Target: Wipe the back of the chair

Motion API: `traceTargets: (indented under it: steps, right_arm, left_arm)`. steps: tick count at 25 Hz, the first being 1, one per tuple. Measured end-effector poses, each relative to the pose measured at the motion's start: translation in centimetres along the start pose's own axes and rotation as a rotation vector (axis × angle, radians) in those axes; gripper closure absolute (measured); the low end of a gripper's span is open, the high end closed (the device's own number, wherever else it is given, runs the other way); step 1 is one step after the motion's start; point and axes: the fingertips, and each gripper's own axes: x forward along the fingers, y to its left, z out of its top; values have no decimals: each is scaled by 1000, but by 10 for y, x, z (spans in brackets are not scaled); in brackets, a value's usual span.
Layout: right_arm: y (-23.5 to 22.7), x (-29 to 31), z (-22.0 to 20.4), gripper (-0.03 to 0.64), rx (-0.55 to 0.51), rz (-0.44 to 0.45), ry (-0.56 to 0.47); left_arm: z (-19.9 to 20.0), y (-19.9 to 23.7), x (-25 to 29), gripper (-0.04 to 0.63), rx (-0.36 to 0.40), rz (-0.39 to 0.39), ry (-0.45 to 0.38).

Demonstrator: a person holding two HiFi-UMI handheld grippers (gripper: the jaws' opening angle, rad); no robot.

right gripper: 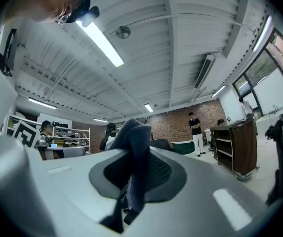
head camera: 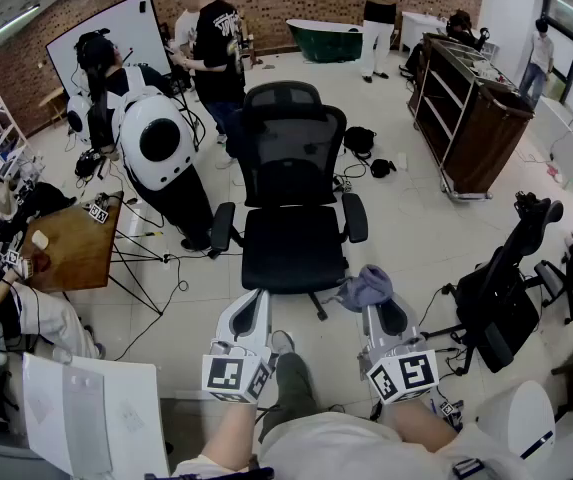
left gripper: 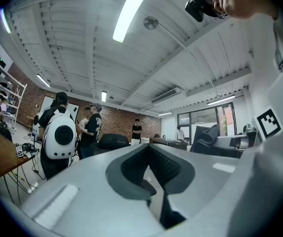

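Observation:
A black mesh office chair [head camera: 292, 163] stands in the middle of the floor with its seat [head camera: 291, 250] towards me, so its back shows only from the front. My left gripper [head camera: 253, 300] is held low before the seat's front left corner, jaws together and empty. My right gripper [head camera: 378, 306] hovers at the seat's front right corner, shut on a blue-grey cloth [head camera: 365, 286] that bunches over its tips. In the right gripper view the cloth [right gripper: 134, 149] hangs between the jaws. The chair's top [left gripper: 112, 141] peeks over the jaws in the left gripper view.
A person with a white round backpack [head camera: 156, 140] stands left of the chair, another person [head camera: 212, 48] behind it. A wooden table [head camera: 74, 246] lies at the left, a wooden cabinet [head camera: 474, 118] at the right, a second black chair [head camera: 501, 293] near right, a white chair [head camera: 91, 413] near left.

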Motion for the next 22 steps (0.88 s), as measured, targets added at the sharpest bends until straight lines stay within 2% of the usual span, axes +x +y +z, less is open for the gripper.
traceTargets:
  steps: [4,10,14,18,22]
  right_arm:
    - [-27,73,-41,569,21,3,24]
    - [-56,205,-54,569,-3,-1,6]
    - [-74,282,-69,569,1,-24,-1]
    - [-95,339,-101,569,34,-33,50]
    - [-110,397,-125,569,37,3,72]
  left_arm:
    - [-27,54,66,529,4,-4,0]
    - [-25,150,172,529,3,-3,-11]
    - [-17,207,233,529,33,1,-28]
    - [-37,245,277,529,37,10,-6]
    - [-44,264,295,529,34,36,-2]
